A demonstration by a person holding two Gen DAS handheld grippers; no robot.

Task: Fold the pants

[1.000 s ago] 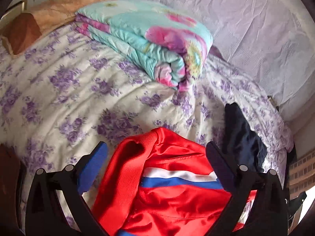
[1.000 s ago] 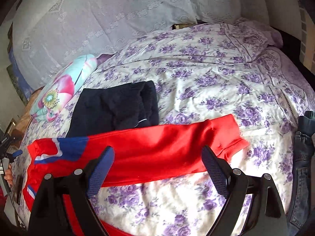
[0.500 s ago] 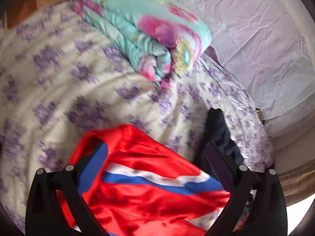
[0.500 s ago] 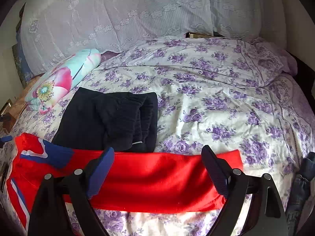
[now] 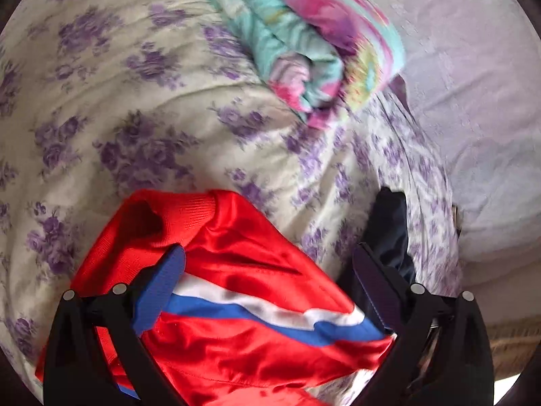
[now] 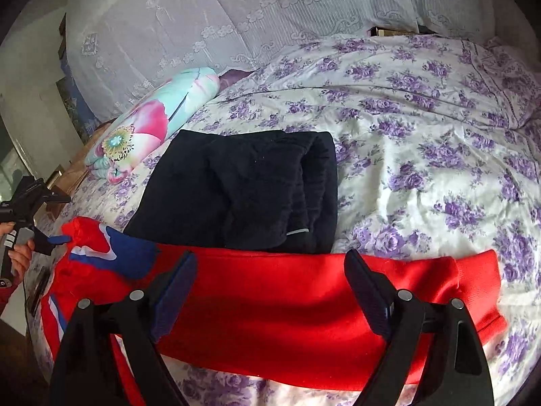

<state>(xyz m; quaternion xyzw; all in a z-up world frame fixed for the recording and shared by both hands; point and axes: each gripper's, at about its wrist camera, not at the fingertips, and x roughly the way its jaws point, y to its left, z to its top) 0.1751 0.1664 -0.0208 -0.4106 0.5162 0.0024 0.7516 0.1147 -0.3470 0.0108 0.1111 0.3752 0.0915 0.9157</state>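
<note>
Red track pants with a blue and white stripe lie stretched left to right across the floral bedspread. In the left wrist view the waistband end of the pants is rumpled under my left gripper, which is open and hovers just above it. My right gripper is open above the middle of the leg, with the ribbed cuff to its right. The left gripper also shows at the far left of the right wrist view, at the waistband.
Folded black pants lie just behind the red pants. A rolled teal and pink floral quilt sits at the bed's left back. White lace pillows line the headboard.
Both grippers have come lower and closer over the red pants. The left view has swung right, and the waistband now sits between its fingers. The right gripper has moved toward the middle of the leg.
</note>
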